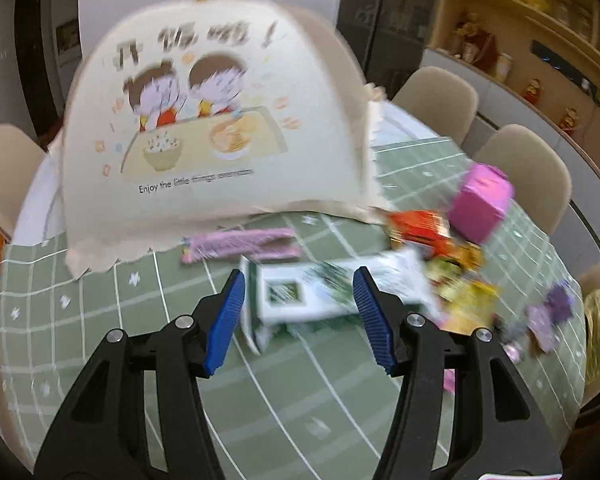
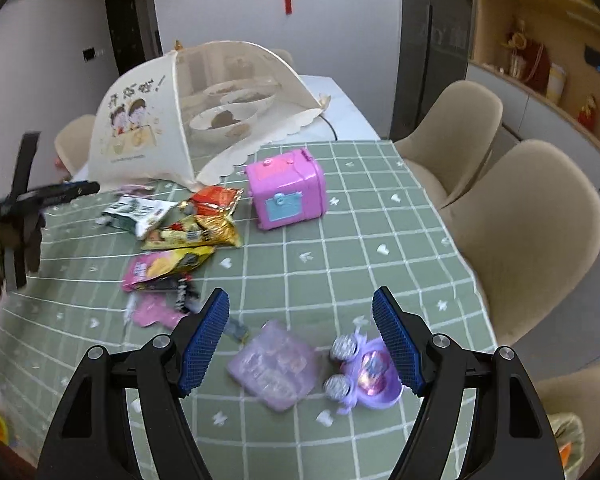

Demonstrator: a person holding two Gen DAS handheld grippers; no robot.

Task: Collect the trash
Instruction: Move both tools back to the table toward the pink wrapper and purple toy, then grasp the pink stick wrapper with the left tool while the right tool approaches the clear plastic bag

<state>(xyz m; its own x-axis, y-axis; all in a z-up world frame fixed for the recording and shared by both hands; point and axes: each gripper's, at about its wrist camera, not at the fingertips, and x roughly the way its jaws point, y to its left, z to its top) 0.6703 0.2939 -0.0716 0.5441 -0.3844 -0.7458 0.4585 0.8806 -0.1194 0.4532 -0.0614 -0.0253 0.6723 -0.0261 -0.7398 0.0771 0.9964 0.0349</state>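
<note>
The left gripper [image 1: 299, 316] stood with its jaws apart and empty above a white and green wrapper [image 1: 320, 292], smeared by blur so its print could not be read. The right gripper [image 2: 301, 344] gaped wide too, holding nothing, over a pale purple packet [image 2: 274, 364] and a lilac toy [image 2: 364, 372]. On the green checked tablecloth [image 2: 340, 264] the trash lay in one heap: a red wrapper [image 2: 214, 200], a gold wrapper [image 2: 196, 232] and a pink wrapper [image 2: 160, 266], overlapping, the lower ones half hidden. One pink toy box [image 2: 286, 194] stood just beside them. Behind, the mesh food cover [image 2: 148, 120] veiled three bowls [image 2: 224, 118], and two beige chairs [image 2: 532, 232] flanked the table
</note>
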